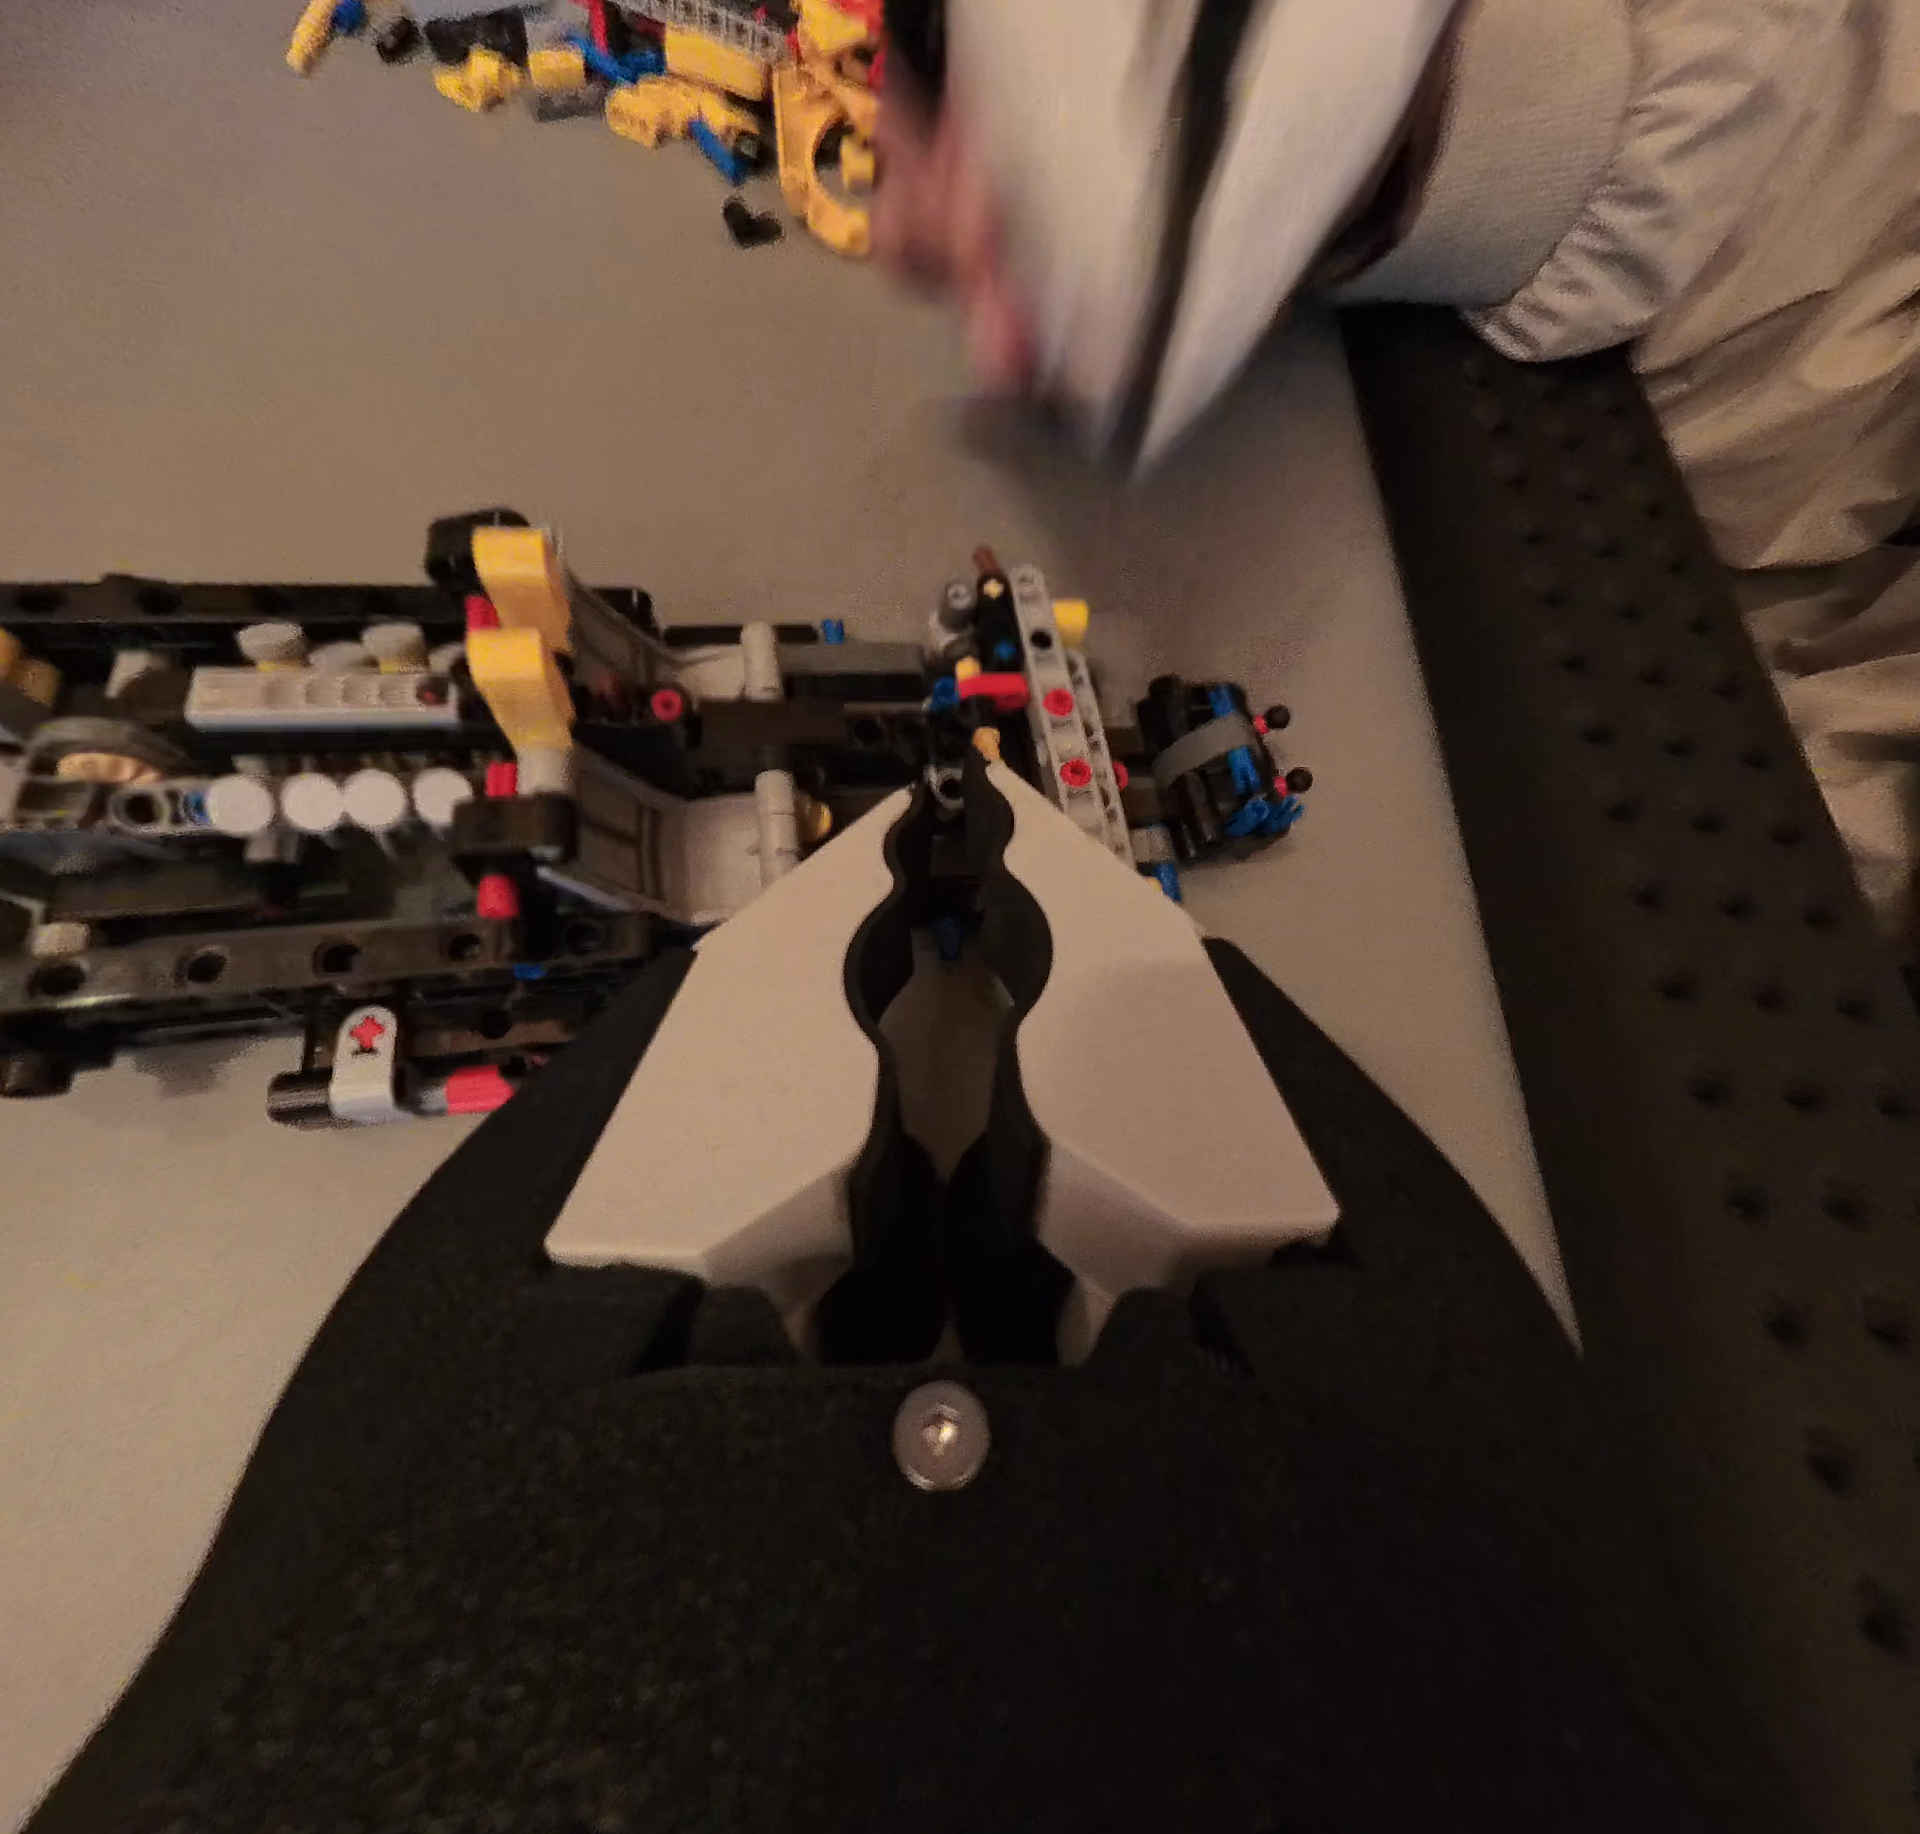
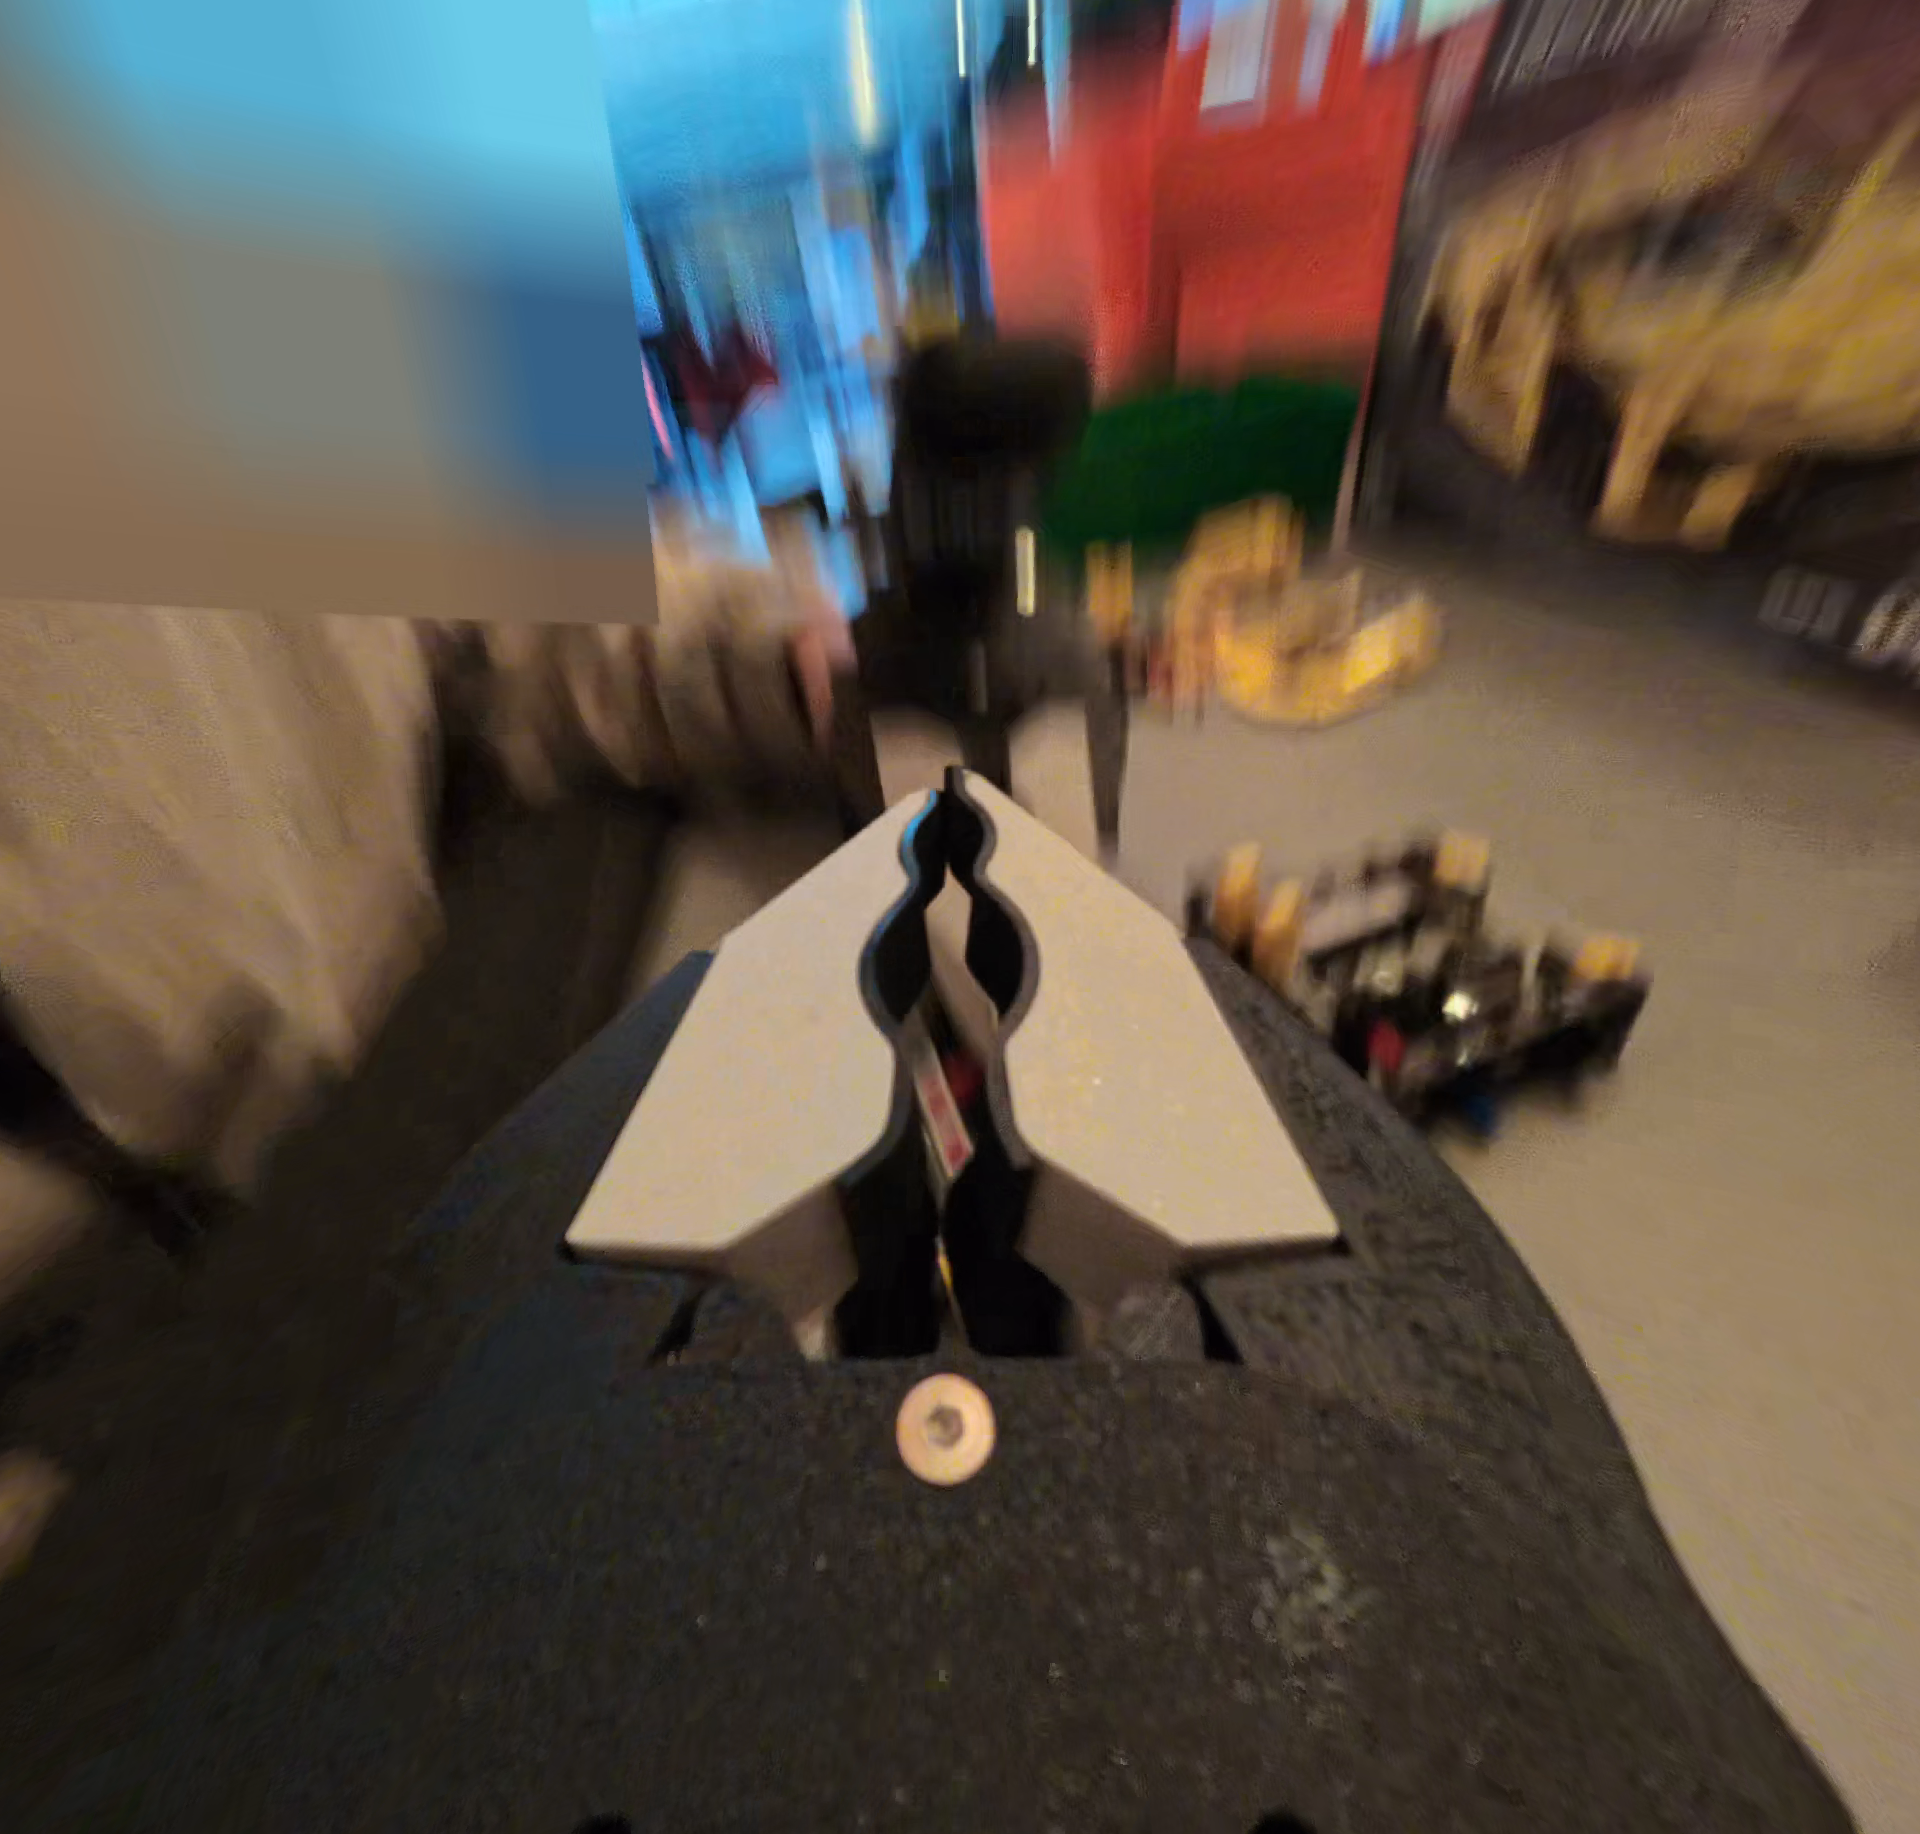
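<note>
A long brick-built chassis (image 1: 416,797), black with yellow, grey, red and blue parts, lies on the light table (image 1: 416,330). My left gripper (image 1: 961,776) is shut on a small black and grey part at the chassis's right end. My right gripper (image 1: 1132,444), blurred by motion, hovers above the table beyond that end with its jaws together. In the right wrist view my right gripper (image 2: 951,787) is shut, and a thin grey and red piece (image 2: 948,1109) shows between its pads. The chassis (image 2: 1434,995) lies to its right.
A pile of loose yellow, black, red and blue pieces (image 1: 644,39) lies at the table's far side and also shows in the right wrist view (image 2: 1299,631). A dark perforated mat (image 1: 1662,849) borders the table. A person's light sleeve (image 1: 1714,174) is close by. The right wrist view is heavily blurred.
</note>
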A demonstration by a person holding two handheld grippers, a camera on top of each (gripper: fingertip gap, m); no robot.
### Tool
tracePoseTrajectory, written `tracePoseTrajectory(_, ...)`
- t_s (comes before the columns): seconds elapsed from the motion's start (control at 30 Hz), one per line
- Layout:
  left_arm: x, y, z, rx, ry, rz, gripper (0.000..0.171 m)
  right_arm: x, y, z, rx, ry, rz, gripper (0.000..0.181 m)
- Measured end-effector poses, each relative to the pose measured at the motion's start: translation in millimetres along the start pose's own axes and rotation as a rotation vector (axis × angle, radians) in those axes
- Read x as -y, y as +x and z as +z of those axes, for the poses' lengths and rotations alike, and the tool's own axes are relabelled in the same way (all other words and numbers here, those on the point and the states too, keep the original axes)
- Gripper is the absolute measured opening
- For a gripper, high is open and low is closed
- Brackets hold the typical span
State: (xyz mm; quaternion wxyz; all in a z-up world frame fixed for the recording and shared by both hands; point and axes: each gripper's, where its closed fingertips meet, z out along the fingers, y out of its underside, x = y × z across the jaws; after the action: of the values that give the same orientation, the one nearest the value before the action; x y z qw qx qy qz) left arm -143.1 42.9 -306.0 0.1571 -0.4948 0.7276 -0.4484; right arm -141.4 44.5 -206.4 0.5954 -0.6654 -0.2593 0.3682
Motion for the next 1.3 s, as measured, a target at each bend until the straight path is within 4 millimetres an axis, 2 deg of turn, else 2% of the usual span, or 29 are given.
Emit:
tracePoseTrajectory(0.03,0.6,0.0,0.1,-0.002,0.002,-0.006,0.007,24.6,10.0,-15.0,-0.048,0.069,-0.001,0.000)
tracePoseTrajectory(0.07,0.7,0.0,0.1,-0.002,0.004,-0.008,0.008,21.1,26.9,-27.0,-0.175,-0.005,-0.112,0.000)
tracePoseTrajectory(0.1,0.7,0.1,0.1,-0.001,0.005,-0.005,0.008,18.6,32.1,-36.4,-0.219,-0.038,-0.127,0.000)
tracePoseTrajectory(0.13,0.8,0.1,0.0,-0.003,0.005,-0.006,0.008,24.4,26.6,-42.9,-0.183,0.016,-0.058,0.000)
tracePoseTrajectory(0.2,1.3,0.2,0.1,-0.028,0.005,-0.025,0.008,6.1,27.5,-44.7,-0.214,-0.066,-0.048,0.000)
tracePoseTrajectory(0.33,2.3,0.4,0.0,-0.047,0.009,-0.039,0.008,-31.4,30.5,-28.4,-0.216,-0.259,-0.048,0.000)
tracePoseTrajectory(0.57,2.0,1.2,-2.6,-0.063,0.021,-0.049,0.007,-50.6,52.3,-36.8,-0.277,-0.338,0.063,0.009)
tracePoseTrajectory(0.7,0.8,1.7,-6.1,-0.086,0.027,-0.059,0.007,-57.6,56.9,-42.9,-0.315,-0.374,0.065,0.010)
tracePoseTrajectory(0.77,1.4,3.2,-11.5,-0.122,0.047,-0.095,0.007,-63.3,54.2,-42.7,-0.302,-0.402,0.075,0.011)
tracePoseTrajectory(0.83,13.3,7.1,-26.8,-0.173,0.167,-0.126,0.011,-71.4,48.4,-40.1,-0.276,-0.435,0.075,0.012)
tracePoseTrajectory(0.93,21.8,-3.2,-54.3,-0.095,0.297,-0.100,0.013,-88.8,33.7,-34.5,-0.210,-0.528,0.046,0.013)
tracePoseTrajectory(1.03,8.8,-0.7,-62.3,-0.015,0.235,0.000,0.016,-99.7,15.9,-28.0,-0.124,-0.584,-0.001,0.017)
tracePoseTrajectory(1.13,-18.2,14.2,-55.3,-0.003,0.090,0.055,0.017,-99.5,10.1,-29.2,-0.093,-0.587,-0.036,0.017)
tracePoseTrajectory(1.2,-35.1,17.1,-52.1,0.031,-0.012,0.092,0.019,-97.0,10.1,-31.1,-0.086,-0.576,-0.023,0.019)
tracePoseTrajectory(1.3,-41.4,20.1,-48.3,0.053,-0.058,0.137,0.019,-93.9,9.5,-36.1,-0.066,-0.558,0.036,0.021)
